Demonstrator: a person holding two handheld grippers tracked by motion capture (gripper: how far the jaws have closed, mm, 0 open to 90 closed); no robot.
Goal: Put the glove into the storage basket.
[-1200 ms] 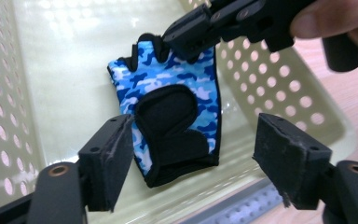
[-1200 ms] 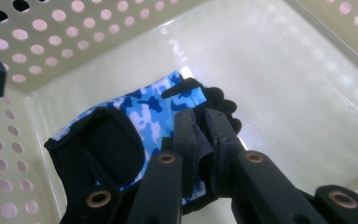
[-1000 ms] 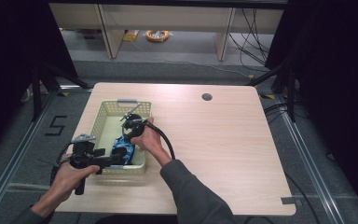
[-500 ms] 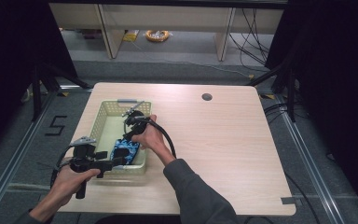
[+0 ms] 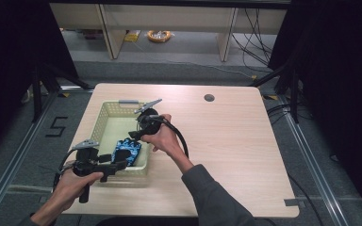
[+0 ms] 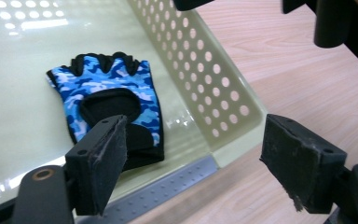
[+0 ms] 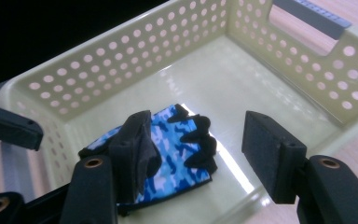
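Gloves were the matter in hand: in the high view a blue camouflage glove (image 5: 126, 151) lay flat on the floor of the pale basket (image 5: 104, 123), near its front right corner, on the wooden table (image 5: 235, 155). The left gripper (image 5: 118, 165) sat at the basket's front rim, and the right gripper (image 5: 135, 135) hung above the glove, apart from it.

Seen in the left gripper view, the jaws straddled the basket's corner, spread wide and holding nothing, with the glove just beyond the left jaw.

Seen in the right gripper view, the jaws had just been opening; they stood apart above the glove, gripping nothing.
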